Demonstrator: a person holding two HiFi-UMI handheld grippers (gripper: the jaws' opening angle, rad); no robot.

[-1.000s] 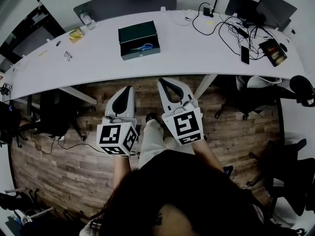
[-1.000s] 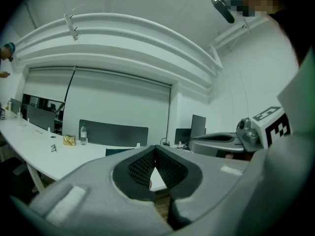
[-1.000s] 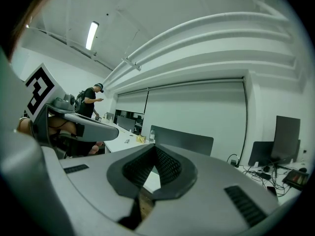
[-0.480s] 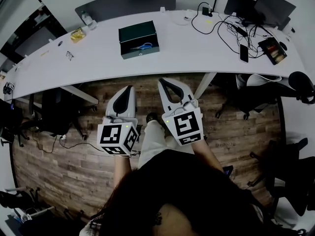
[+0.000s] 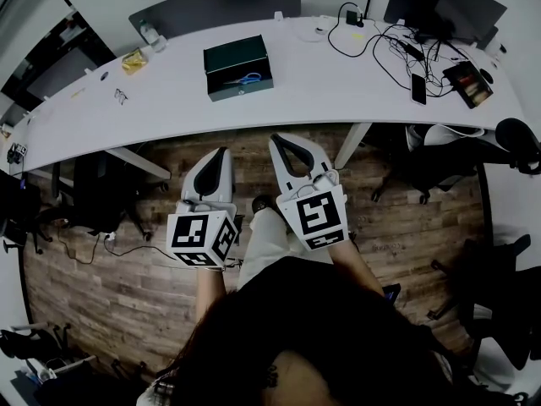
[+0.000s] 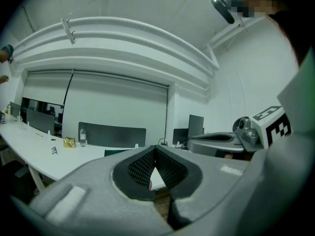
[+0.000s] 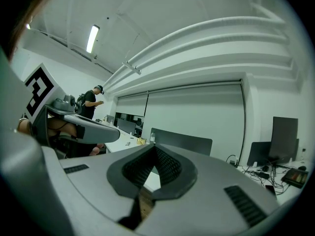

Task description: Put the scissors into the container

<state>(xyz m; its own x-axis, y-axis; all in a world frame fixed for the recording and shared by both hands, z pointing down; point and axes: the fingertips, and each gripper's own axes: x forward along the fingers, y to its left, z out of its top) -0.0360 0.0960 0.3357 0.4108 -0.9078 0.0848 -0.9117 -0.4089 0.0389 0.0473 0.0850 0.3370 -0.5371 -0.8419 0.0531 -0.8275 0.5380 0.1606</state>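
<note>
The marker-printed left gripper [image 5: 221, 154] and right gripper [image 5: 280, 139] are both pressed together, while the scissors [image 5: 245, 79] lie in the container [image 5: 237, 55] on the counter [image 5: 338, 87].

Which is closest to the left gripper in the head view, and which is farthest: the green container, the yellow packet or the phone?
Measured from the left gripper, which is held short of the table:
1. The green container, almost straight ahead at the table's middle.
2. The yellow packet, further off to the left, near the table's far edge.
3. The phone, well off to the right.
</note>
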